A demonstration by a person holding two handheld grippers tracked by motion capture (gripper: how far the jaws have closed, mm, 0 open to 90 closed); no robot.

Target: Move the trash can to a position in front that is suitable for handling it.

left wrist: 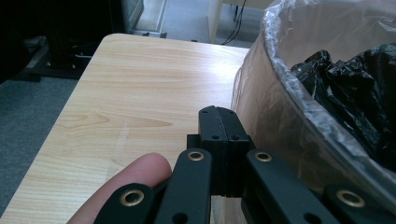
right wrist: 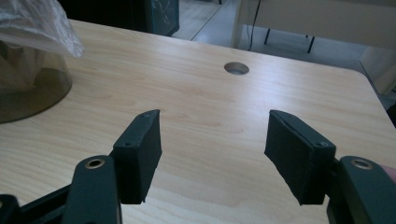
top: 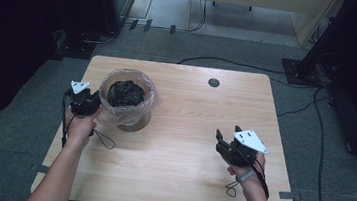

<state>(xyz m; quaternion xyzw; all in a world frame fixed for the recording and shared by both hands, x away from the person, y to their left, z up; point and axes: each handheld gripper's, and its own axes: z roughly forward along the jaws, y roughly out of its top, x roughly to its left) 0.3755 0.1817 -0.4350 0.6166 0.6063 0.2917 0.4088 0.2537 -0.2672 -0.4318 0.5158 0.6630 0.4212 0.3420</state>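
Note:
A small round bin (top: 132,118) with a clear plastic liner (top: 150,97) stands on the left part of the wooden table (top: 185,156). Crumpled black plastic (top: 126,93) lies inside it. My left gripper (top: 91,102) sits against the bin's left side. In the left gripper view its jaws (left wrist: 219,123) are pressed together right beside the liner (left wrist: 261,116); I cannot tell whether any film is caught between them. My right gripper (top: 227,134) hovers over the table's right half, apart from the bin. Its jaws (right wrist: 212,154) stand wide with nothing between them.
A round cable hole (top: 213,82) is in the table near its far edge. Cables run over the grey carpet behind the table. Dark equipment stands at the left and right sides of the room. The bin (right wrist: 28,88) shows at the left of the right gripper view.

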